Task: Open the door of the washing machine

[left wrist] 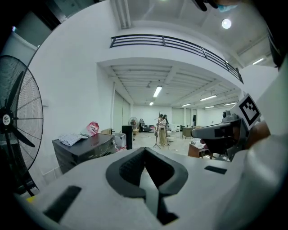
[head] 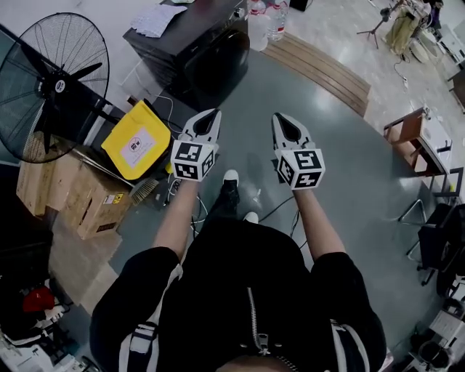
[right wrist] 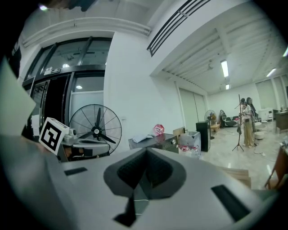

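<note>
Looking down in head view: left claw [head: 208, 116] and right claw [head: 283, 120] held side by side above the floor [head: 349, 167], washing machine [head: 200, 51] well ahead of both. Left gripper view: jaws pressed together, empty. Right gripper view: jaws together, empty, machine beyond the tips.

Open across the grey floor [head: 349, 160] straight up to the washing machine [head: 211, 58]. Hemmed in at left by the standing fan [head: 54, 87], yellow bag [head: 136, 142] and cardboard boxes [head: 73, 189]. Bounded at right by a low wooden platform [head: 320, 69], with water bottles [head: 265, 22] just beside the machine. Crossed low down by loose cables [head: 280, 209]
</note>
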`<action>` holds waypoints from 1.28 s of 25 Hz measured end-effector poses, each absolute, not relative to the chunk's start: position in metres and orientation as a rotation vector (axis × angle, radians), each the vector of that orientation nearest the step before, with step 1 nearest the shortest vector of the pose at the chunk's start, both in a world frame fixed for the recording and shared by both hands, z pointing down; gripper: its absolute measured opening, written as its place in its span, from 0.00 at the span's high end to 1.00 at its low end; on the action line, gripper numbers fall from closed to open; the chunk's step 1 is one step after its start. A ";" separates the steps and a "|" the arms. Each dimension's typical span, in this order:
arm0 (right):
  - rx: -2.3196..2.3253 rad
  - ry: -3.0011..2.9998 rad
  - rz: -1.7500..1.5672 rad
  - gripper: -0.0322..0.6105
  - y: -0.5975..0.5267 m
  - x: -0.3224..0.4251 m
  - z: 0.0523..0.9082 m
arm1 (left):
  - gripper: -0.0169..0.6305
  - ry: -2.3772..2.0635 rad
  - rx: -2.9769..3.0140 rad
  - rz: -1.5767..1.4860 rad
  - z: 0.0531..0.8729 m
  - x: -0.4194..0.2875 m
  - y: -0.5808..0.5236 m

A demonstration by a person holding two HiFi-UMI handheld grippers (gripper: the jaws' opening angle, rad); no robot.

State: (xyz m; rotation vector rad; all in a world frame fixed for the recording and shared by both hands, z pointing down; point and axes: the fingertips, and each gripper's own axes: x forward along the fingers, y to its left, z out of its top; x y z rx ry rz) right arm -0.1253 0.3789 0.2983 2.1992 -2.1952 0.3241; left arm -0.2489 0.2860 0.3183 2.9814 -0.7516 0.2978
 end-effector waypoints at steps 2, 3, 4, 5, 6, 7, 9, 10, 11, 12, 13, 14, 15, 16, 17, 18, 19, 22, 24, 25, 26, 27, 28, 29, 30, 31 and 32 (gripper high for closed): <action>2.201 -2.191 0.333 0.95 0.357 -0.119 0.302 | 0.97 -0.743 2.975 0.305 0.325 -0.240 0.264; 2.201 -2.190 0.334 0.95 0.345 -0.116 0.303 | 0.97 -0.738 2.973 0.310 0.328 -0.236 0.252; 2.201 -2.186 0.335 0.95 0.334 -0.113 0.304 | 0.97 -0.731 2.970 0.312 0.330 -0.230 0.239; 2.202 -2.179 0.336 0.95 0.322 -0.108 0.305 | 0.97 -0.719 2.969 0.313 0.332 -0.223 0.227; 2.206 -2.168 0.340 0.95 0.309 -0.102 0.306 | 0.97 -0.704 2.969 0.316 0.335 -0.216 0.215; 2.213 -2.157 0.344 0.95 0.297 -0.096 0.307 | 0.97 -0.686 2.970 0.320 0.337 -0.209 0.203; 2.227 -2.136 0.350 0.95 0.270 -0.086 0.307 | 0.97 -0.651 2.975 0.331 0.341 -0.195 0.176; 2.234 -2.129 0.351 0.95 0.256 -0.080 0.307 | 0.97 -0.638 2.976 0.338 0.344 -0.189 0.163; 2.241 -2.121 0.352 0.95 0.242 -0.075 0.308 | 0.97 -0.625 2.976 0.345 0.346 -0.183 0.149; 2.248 -2.113 0.355 0.95 0.230 -0.070 0.308 | 0.97 -0.612 2.976 0.352 0.349 -0.177 0.137; 2.254 -2.104 0.357 0.95 0.218 -0.064 0.309 | 0.97 -0.599 2.977 0.358 0.351 -0.171 0.125; 2.260 -2.096 0.358 0.95 0.207 -0.059 0.309 | 0.97 -0.586 2.980 0.363 0.352 -0.165 0.114; 2.267 -2.089 0.358 0.95 0.196 -0.054 0.308 | 0.97 -0.575 2.983 0.368 0.353 -0.159 0.102; 2.275 -2.083 0.360 0.95 0.186 -0.050 0.309 | 0.97 -0.565 2.984 0.372 0.354 -0.153 0.091; 2.282 -2.077 0.365 0.95 0.177 -0.046 0.310 | 0.97 -0.557 2.983 0.377 0.355 -0.148 0.080; 2.288 -2.071 0.373 0.95 0.169 -0.043 0.312 | 0.97 -0.549 2.980 0.381 0.356 -0.144 0.072; 2.291 -2.065 0.382 0.95 0.162 -0.038 0.314 | 0.97 -0.542 2.976 0.386 0.358 -0.139 0.064; 2.296 -2.060 0.404 0.95 0.140 -0.018 0.320 | 0.97 -0.533 2.969 0.399 0.365 -0.119 0.043; 2.290 -2.067 0.415 0.95 0.124 -0.002 0.325 | 0.97 -0.542 2.961 0.405 0.370 -0.103 0.029; 2.281 -2.075 0.418 0.95 0.115 0.006 0.328 | 0.97 -0.550 2.956 0.407 0.372 -0.095 0.021; 2.270 -2.087 0.422 0.95 0.105 0.014 0.330 | 0.97 -0.562 2.950 0.409 0.375 -0.087 0.013; 2.255 -2.103 0.425 0.95 0.094 0.022 0.332 | 0.97 -0.579 2.944 0.413 0.377 -0.079 0.005; 2.237 -2.122 0.428 0.95 0.083 0.031 0.334 | 0.97 -0.600 2.936 0.417 0.379 -0.071 -0.004; 2.217 -2.144 0.430 0.95 0.070 0.039 0.336 | 0.97 -0.624 2.927 0.422 0.381 -0.064 -0.013; 2.194 -2.165 0.432 0.95 0.057 0.047 0.338 | 0.97 -0.650 2.918 0.428 0.384 -0.057 -0.023; 2.169 -2.187 0.436 0.95 0.043 0.056 0.340 | 0.97 -0.679 2.907 0.433 0.386 -0.050 -0.034; 2.139 -2.210 0.441 0.95 0.028 0.064 0.341 | 0.97 -0.714 2.893 0.441 0.388 -0.044 -0.046</action>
